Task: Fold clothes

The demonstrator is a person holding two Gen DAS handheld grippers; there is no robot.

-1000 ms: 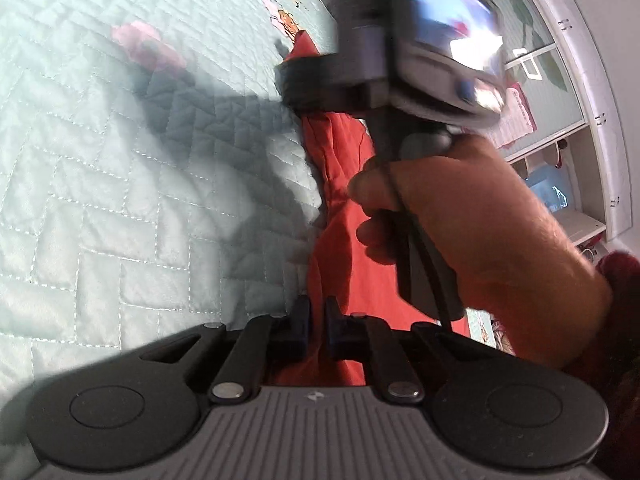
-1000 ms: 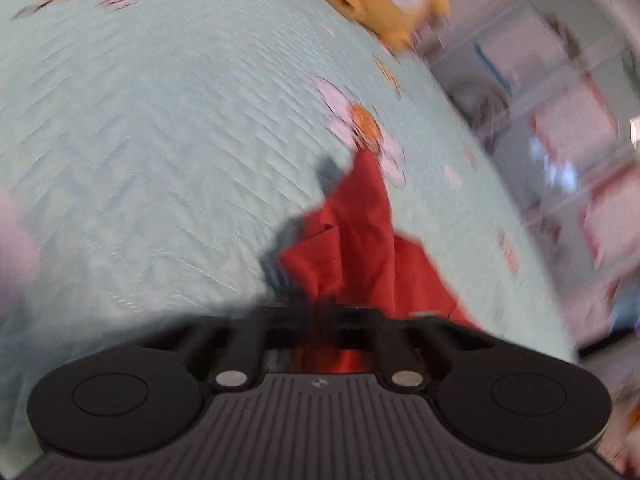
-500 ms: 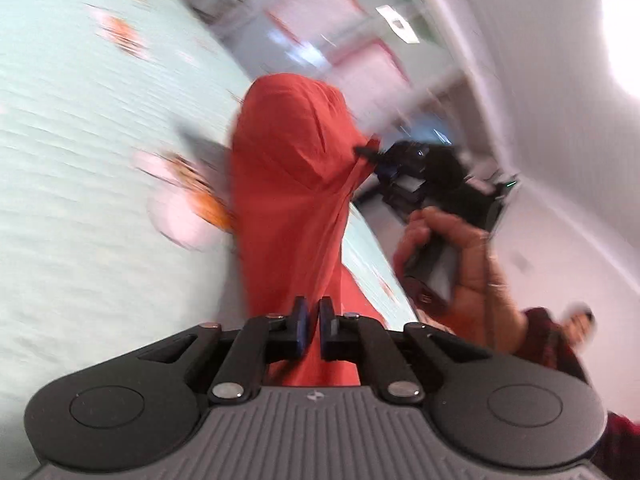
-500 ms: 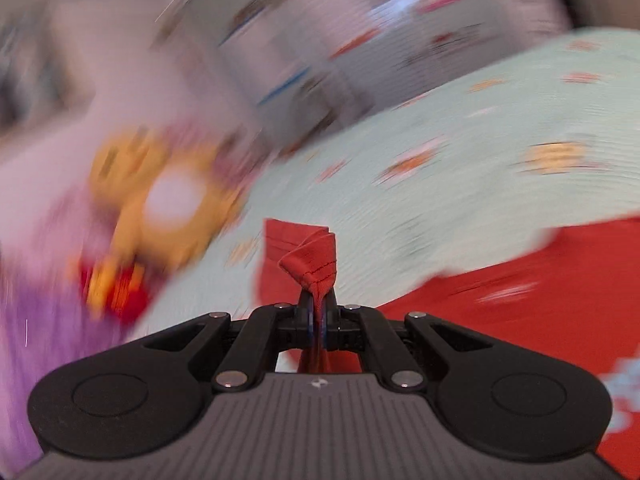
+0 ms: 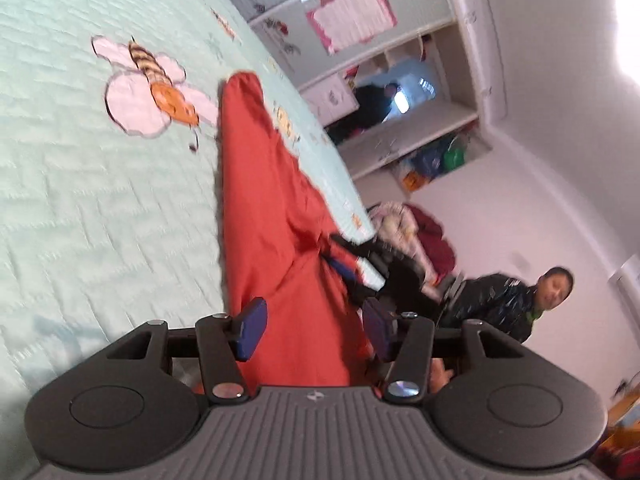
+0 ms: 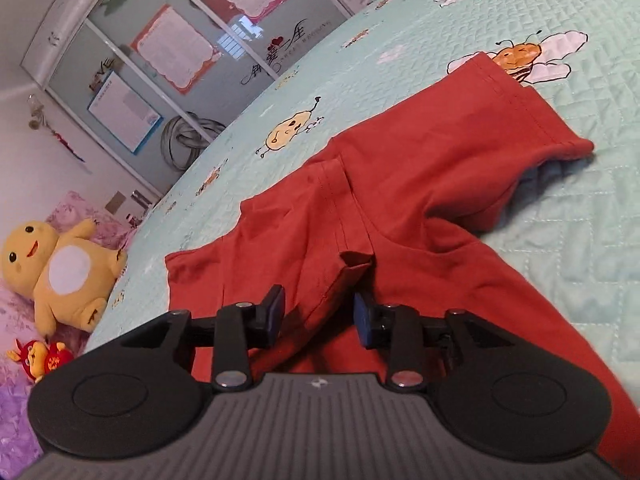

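The red garment [image 6: 432,168] lies spread on the pale green quilted bedspread [image 6: 540,264], its long axis running away from both tools toward the embroidered bee [image 6: 520,56] at its far hem. Nearest the garment, the right gripper [image 6: 318,316] has just been opening, its jaws parted around a small raised fold of red cloth without pressing it. The left gripper [image 5: 312,332] has likewise just been opening, jaws apart astride the garment's near edge, gripping nothing.

Pale green quilted bed cover [image 6: 560,240], bee motifs; red garment [image 6: 420,184] lies flat on it.
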